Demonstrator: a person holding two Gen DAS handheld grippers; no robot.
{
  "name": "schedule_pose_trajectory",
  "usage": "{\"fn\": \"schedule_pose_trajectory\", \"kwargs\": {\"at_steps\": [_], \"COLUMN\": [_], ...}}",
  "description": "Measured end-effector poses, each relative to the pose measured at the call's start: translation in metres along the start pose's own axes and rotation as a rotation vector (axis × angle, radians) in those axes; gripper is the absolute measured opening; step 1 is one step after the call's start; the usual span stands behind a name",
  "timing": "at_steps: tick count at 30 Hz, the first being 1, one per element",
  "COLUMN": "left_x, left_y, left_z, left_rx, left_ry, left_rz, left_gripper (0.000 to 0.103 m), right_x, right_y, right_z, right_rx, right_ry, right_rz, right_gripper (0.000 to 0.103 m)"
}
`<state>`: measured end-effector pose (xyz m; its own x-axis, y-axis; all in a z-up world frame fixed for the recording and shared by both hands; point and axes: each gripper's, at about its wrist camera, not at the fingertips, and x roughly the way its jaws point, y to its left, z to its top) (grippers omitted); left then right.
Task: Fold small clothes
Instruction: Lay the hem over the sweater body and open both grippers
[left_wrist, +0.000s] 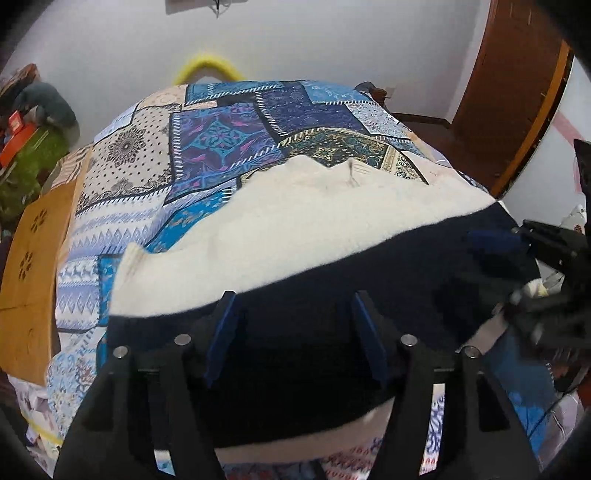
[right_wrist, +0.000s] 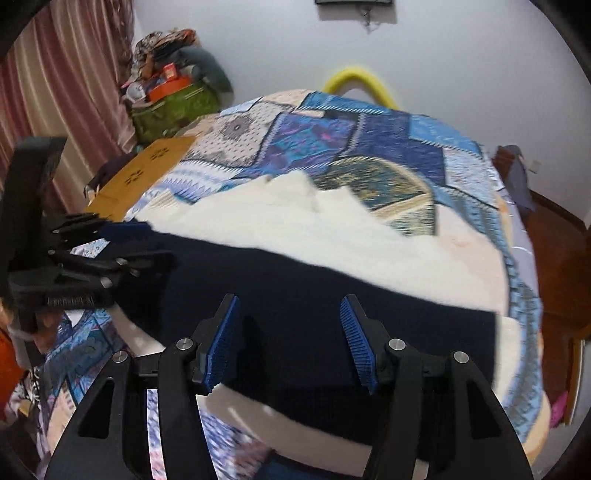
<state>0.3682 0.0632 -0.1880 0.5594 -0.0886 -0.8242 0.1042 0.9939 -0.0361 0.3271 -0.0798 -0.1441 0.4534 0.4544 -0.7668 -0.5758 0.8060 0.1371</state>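
Observation:
A small garment lies flat on the patchwork bedspread: a cream fleece part (left_wrist: 295, 214) on the far side and a dark navy part (left_wrist: 369, 288) on the near side. It also shows in the right wrist view, cream (right_wrist: 314, 229) and navy (right_wrist: 314, 302). My left gripper (left_wrist: 295, 332) is open above the navy part, holding nothing. My right gripper (right_wrist: 290, 332) is open above the navy part too. Each gripper shows in the other's view: the right one (left_wrist: 517, 251) at the garment's right edge, the left one (right_wrist: 122, 243) at its left corner.
The blue patterned bedspread (left_wrist: 221, 129) covers the bed. A wooden board (left_wrist: 33, 258) runs along its left side. A green bag with boxes (right_wrist: 166, 107) stands by the pink curtain (right_wrist: 55, 74). A brown door (left_wrist: 509, 92) is at the right, a yellow hoop (left_wrist: 207, 64) behind the bed.

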Motion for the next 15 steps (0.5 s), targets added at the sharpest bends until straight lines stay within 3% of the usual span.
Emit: {"fn": "schedule_pose_trajectory", "kwargs": {"at_steps": [4, 8, 15], "left_x": [0.022, 0.030, 0.017], "left_y": [-0.002, 0.010, 0.043], "left_z": [-0.005, -0.015, -0.030], "left_rx": [-0.002, -0.006, -0.045], "left_ry": [0.040, 0.032, 0.033], "left_rz": [0.020, 0.057, 0.098], "left_gripper": [0.064, 0.079, 0.081], "right_x": [0.024, 0.036, 0.020], "right_y": [0.010, 0.010, 0.000], "right_z": [-0.003, -0.012, -0.024], "right_rx": [0.012, 0.002, -0.009], "right_ry": [0.028, 0.055, 0.070], "right_rz": [-0.007, -0.040, -0.095], "right_gripper": [0.070, 0.071, 0.070]}}
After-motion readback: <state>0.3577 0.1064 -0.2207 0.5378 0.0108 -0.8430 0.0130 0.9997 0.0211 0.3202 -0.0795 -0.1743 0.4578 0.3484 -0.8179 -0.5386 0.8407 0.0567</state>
